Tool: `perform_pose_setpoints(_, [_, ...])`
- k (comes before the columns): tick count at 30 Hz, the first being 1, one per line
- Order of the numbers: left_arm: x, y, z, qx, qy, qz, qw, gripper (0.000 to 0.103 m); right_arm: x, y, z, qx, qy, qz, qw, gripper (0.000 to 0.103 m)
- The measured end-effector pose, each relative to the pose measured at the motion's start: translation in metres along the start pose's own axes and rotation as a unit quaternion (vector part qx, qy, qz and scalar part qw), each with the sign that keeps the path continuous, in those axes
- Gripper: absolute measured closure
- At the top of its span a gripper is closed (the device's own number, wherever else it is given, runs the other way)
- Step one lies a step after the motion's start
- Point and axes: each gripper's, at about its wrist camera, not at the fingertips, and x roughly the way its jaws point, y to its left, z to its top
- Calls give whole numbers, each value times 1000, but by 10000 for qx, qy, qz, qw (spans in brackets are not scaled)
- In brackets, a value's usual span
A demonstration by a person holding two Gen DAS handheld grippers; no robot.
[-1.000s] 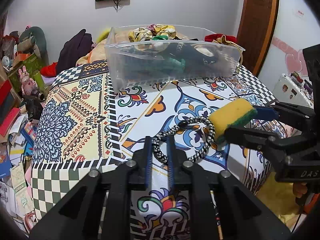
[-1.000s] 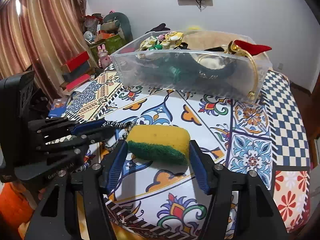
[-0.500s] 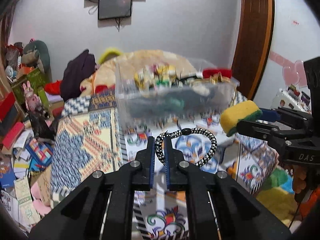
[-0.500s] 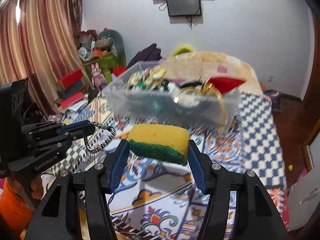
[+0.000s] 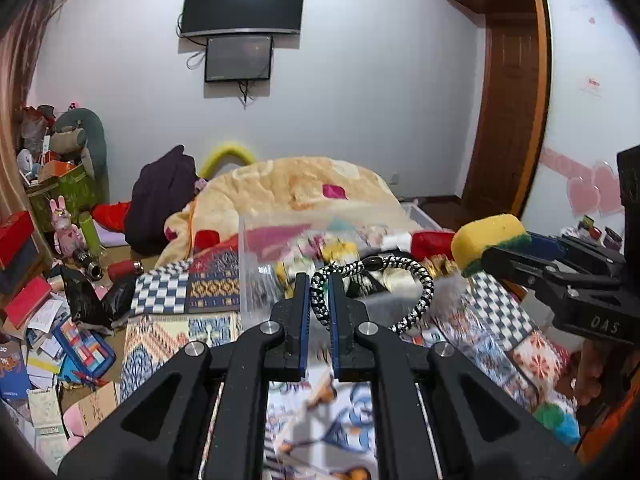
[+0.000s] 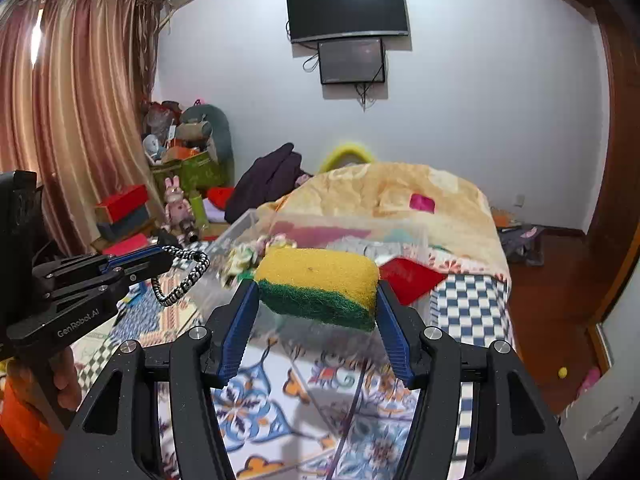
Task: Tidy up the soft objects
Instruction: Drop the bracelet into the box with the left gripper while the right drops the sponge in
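My left gripper [image 5: 319, 292] is shut on a black-and-white braided hair tie [image 5: 416, 276] and holds it in the air in front of the clear plastic bin [image 5: 252, 276]. It also shows at the left of the right wrist view [image 6: 160, 254] with the hair tie [image 6: 188, 276]. My right gripper [image 6: 316, 300] is shut on a yellow and green sponge [image 6: 320, 286], held in the air before the bin [image 6: 240, 232]. The sponge [image 5: 488, 238] shows at the right of the left wrist view. The bin holds several soft items, blurred.
The bin stands on a table with a patterned cloth [image 6: 256, 408]. Behind it lies a bed with a yellow blanket [image 5: 296, 188]. Boxes, toys and papers clutter the floor at the left [image 5: 48, 320]. A wooden door [image 5: 508, 120] is at the right.
Both grippers have risen from the tabletop with the hair tie and the sponge, and now stand higher, level with the bin's rim.
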Motion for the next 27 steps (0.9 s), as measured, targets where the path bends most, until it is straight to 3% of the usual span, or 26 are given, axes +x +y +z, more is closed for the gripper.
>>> perform_pose_setpoints(9, [37,3,20,-39,-58,199,9998,95,35,2,9,-1,82,-2,10000,48])
perform_pose_setpoints(20, [93,13,6,-318,473,131,9983,95,81,-2,-6,84,691,42,9976,46])
perform_pose_setpoints(27, [97,12,0,-278,640,113,9975,91,85,-2,-10,31,867,-13,9962,37])
